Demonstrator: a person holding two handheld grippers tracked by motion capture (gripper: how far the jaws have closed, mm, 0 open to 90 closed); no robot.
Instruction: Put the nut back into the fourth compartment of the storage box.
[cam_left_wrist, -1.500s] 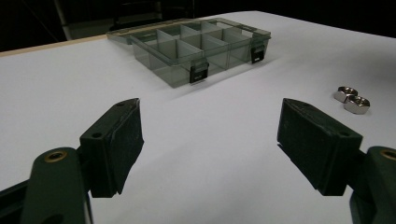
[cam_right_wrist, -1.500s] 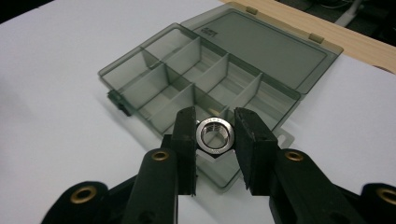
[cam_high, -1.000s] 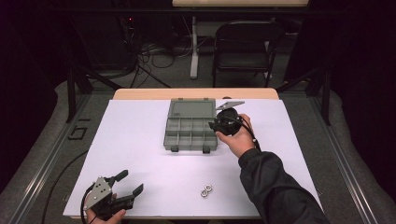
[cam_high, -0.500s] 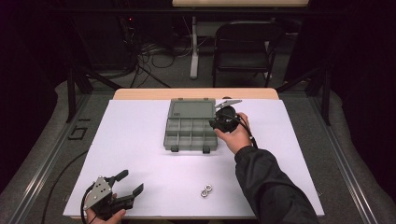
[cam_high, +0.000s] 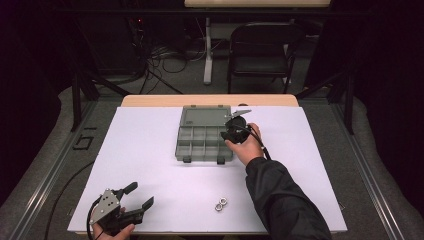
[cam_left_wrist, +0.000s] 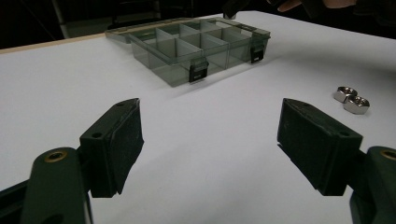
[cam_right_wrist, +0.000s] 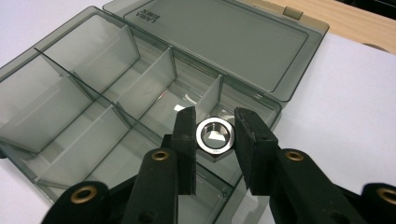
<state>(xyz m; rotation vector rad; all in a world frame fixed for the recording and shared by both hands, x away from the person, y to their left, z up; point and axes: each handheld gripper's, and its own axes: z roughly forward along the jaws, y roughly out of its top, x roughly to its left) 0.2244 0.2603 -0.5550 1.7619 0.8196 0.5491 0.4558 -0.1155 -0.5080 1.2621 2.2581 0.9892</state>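
High view: I had the right gripper (cam_high: 234, 131) over the right end of the organizer box (cam_high: 204, 141), which sat mid-table, lid open and lying flat toward the far edge. My right hand (cam_high: 248, 146) gripped the tool from the near side, sleeve running down to the bottom of frame. Left gripper (cam_high: 131, 202) lay low at the near left corner of the white table (cam_high: 145, 165), fingers spread wide w/ nothing between them. Two loose nuts (cam_high: 220, 204) sat touching each other near the front edge, well apart from the box.

Left gripper view: fingers (cam_left_wrist: 114, 140) stood wide apart – bare table between. Box was ahead, two black latches facing me, compartments looked empty from here. The pair of nuts lay off to the right, just beyond the right-hand finger.

Right gripper view: fingers (cam_right_wrist: 187, 135) were narrow, pinched on a hex nut (cam_right_wrist: 214, 135) – pads pressed on opposite flats, bore facing the camera. Nut hung above a compartment at the box's end, next to the lid hinge; couldn't tell if it touched the floor of the compartment. Other compartments in sight were empty. Lid lay flat beyond, w/ the wooden table edge past it.
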